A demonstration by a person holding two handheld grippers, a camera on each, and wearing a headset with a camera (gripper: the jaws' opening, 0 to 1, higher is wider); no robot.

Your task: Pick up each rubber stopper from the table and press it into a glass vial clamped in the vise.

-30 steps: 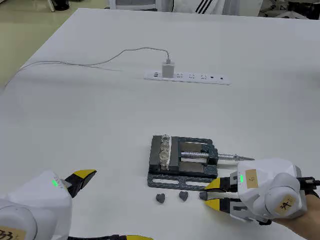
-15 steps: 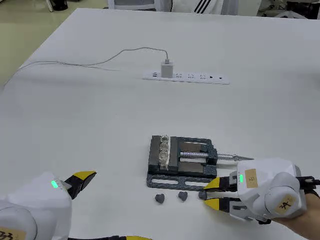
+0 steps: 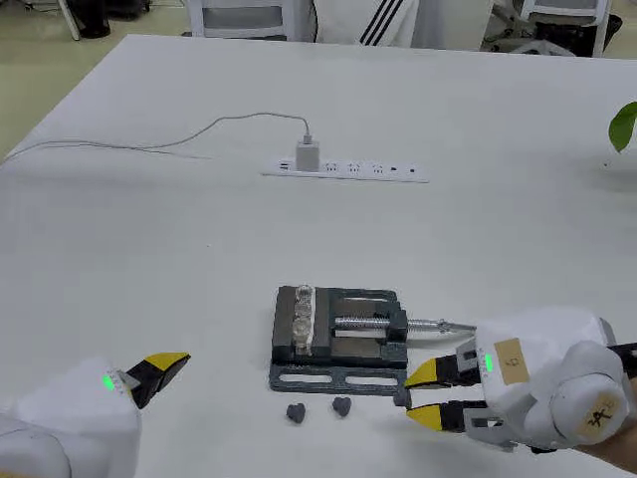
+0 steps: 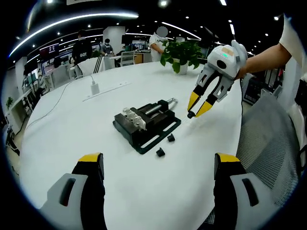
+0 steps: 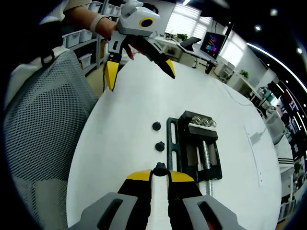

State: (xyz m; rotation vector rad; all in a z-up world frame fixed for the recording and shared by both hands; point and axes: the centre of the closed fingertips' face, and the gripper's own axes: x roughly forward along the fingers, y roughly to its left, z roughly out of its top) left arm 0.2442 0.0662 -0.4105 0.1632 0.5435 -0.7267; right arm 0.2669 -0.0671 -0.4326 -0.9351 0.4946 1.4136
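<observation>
Head view: a white table [image 3: 478, 129] carries a black vise [image 3: 338, 344] near the person's side. At the vise's screw end, the right gripper [image 3: 409, 397] has its jaws drawn together on a rubber stopper [image 5: 159, 166] held at the tips. Well apart to the left, the left gripper [image 4: 158, 156] hovers with its jaws spread wide. Glass vials [image 3: 304, 319] stand upright in a row, clamped in the vise. Two loose stoppers [image 3: 296, 412] lie on the table just in front of the vise base.
</observation>
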